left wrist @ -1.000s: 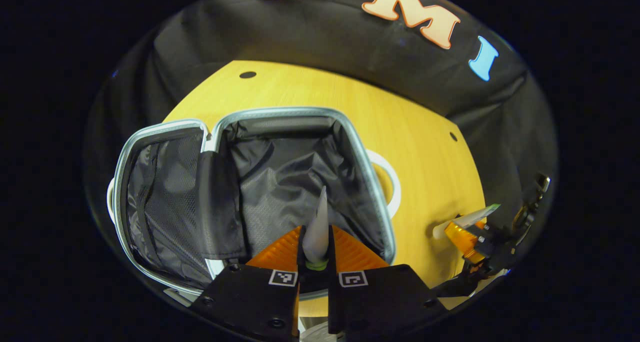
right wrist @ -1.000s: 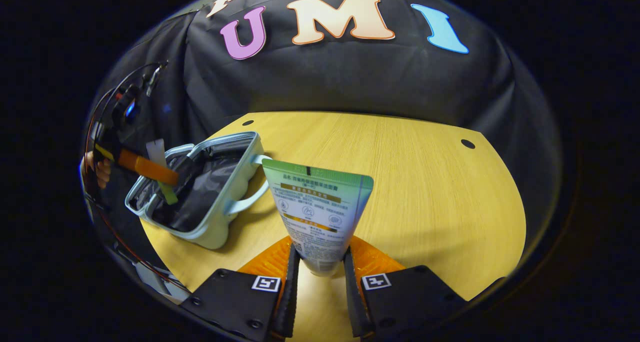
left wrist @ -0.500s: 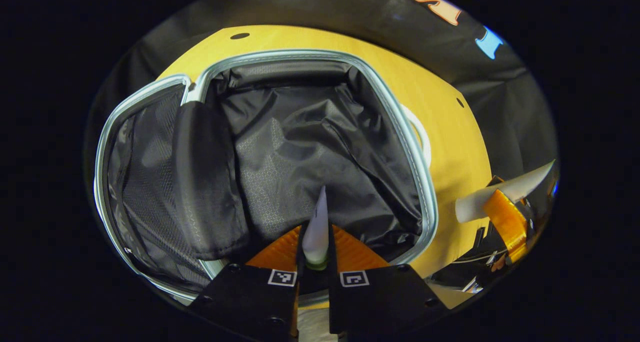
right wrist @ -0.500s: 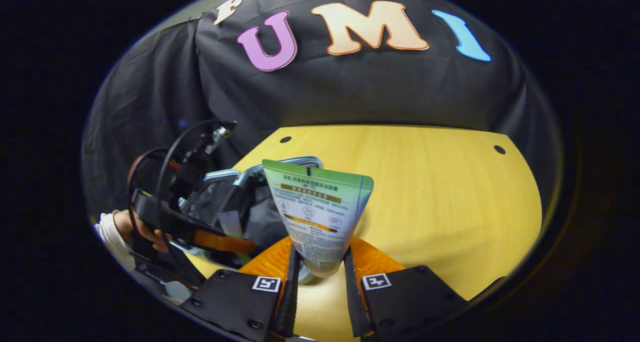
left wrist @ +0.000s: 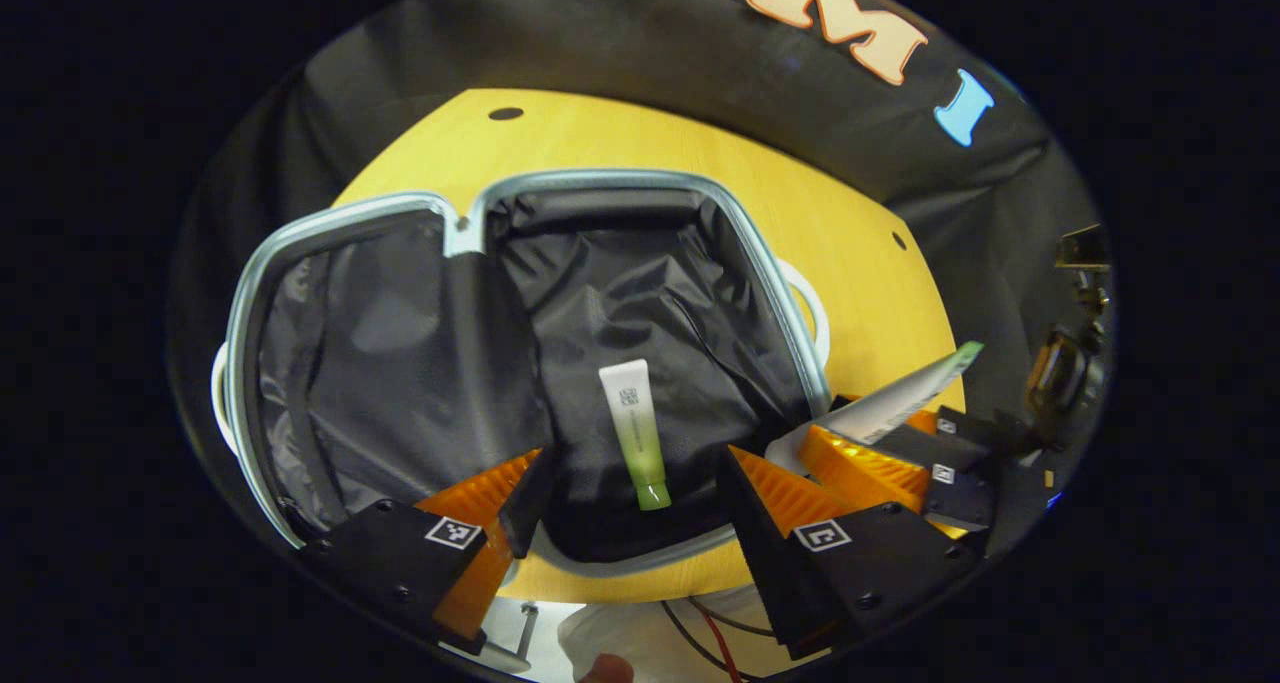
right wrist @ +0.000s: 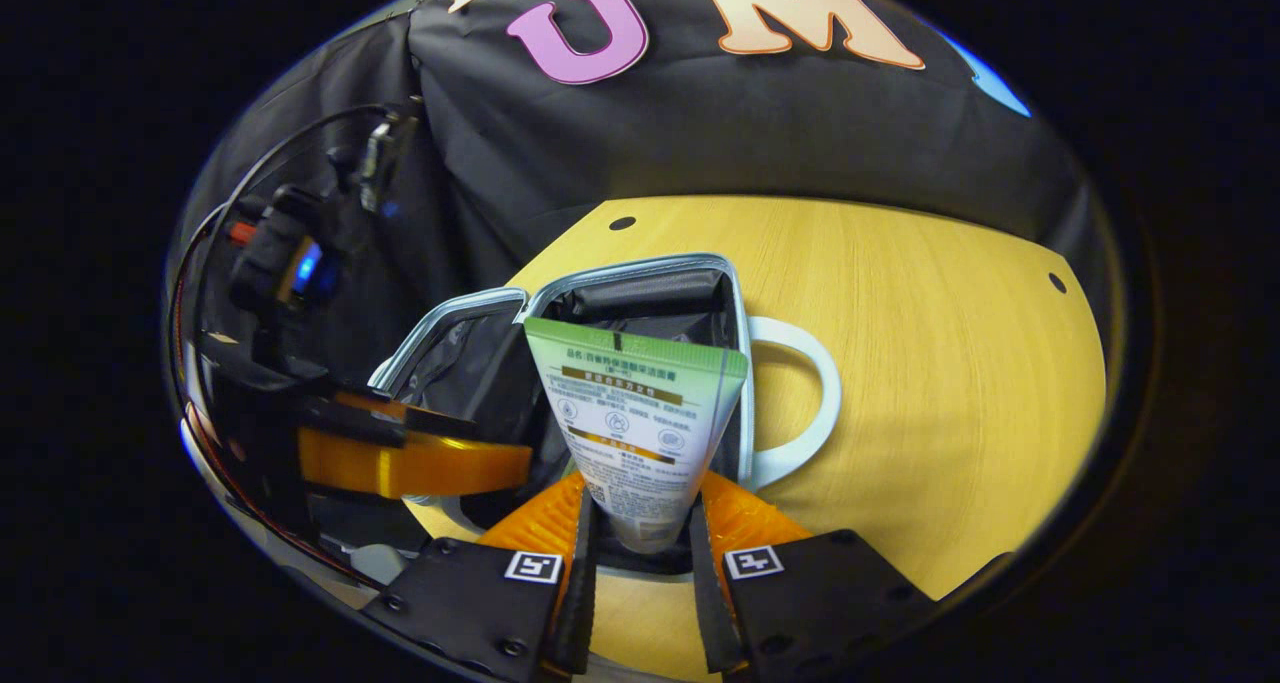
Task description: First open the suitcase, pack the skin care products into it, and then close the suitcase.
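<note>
The suitcase (left wrist: 770,263) lies open on the wooden table, pale blue rim around black lining; it also appears behind the tube in the right gripper view as suitcase (right wrist: 640,268). A slim white-and-green tube (left wrist: 633,433) rests flat on the lining of the right half. My left gripper (left wrist: 628,483) hangs open just above it, fingers spread wide on either side. My right gripper (right wrist: 638,548) is shut on a wide green-and-white tube (right wrist: 640,413), held upright over the suitcase's near corner. That same wide tube (left wrist: 885,403) and the right gripper (left wrist: 870,453) show at the right in the left gripper view.
The suitcase's white handle (right wrist: 805,403) loops out onto the bare wooden table (right wrist: 950,363). The mesh-lined lid half (left wrist: 350,353) lies open to the left. The left gripper's body with cables (right wrist: 290,293) sits at left in the right gripper view. Black cloth walls the back.
My left gripper opened and let go of the slim tube, which now lies in the suitcase. My right gripper has carried the wide tube closer, over the suitcase's edge.
</note>
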Action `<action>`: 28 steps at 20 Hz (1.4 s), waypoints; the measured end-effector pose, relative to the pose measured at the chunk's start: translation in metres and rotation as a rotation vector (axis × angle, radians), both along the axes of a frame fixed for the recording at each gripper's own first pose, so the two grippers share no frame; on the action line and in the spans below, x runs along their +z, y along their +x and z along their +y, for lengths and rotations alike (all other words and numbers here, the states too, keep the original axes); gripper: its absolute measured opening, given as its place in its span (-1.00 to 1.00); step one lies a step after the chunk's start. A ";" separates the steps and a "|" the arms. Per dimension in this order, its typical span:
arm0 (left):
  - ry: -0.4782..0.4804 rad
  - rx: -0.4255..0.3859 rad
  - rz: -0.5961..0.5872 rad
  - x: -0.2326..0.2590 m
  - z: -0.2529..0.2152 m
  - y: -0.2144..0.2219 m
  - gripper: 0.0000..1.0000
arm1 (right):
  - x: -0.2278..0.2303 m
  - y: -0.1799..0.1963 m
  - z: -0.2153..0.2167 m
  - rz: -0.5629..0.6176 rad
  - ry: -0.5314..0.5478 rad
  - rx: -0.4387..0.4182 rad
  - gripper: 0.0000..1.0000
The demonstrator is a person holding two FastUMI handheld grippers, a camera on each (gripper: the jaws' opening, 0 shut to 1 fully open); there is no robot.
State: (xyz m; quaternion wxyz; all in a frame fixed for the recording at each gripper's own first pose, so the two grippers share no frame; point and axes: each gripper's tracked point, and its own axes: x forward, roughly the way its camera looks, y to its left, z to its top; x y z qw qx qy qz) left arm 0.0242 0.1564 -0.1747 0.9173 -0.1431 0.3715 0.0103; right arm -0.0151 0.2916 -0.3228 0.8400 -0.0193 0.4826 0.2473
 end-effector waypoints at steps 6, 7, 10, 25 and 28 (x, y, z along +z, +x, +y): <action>-0.023 0.156 -0.085 0.043 0.067 -0.027 0.94 | -0.031 -0.012 0.004 0.055 -0.059 0.006 -0.09; -0.027 0.183 -0.094 0.047 0.079 -0.031 0.94 | -0.032 -0.014 0.004 0.053 -0.062 0.009 -0.10; -0.024 0.285 -0.107 0.046 0.124 -0.042 0.94 | -0.017 -0.008 0.015 0.022 0.015 -0.020 0.12; -0.037 0.601 -0.077 -0.023 0.310 -0.097 0.94 | 0.084 0.065 -0.072 -0.302 0.038 -0.286 0.96; -0.095 0.595 -0.080 -0.044 0.322 -0.090 0.93 | 0.099 0.069 -0.094 -0.335 -0.004 -0.318 0.96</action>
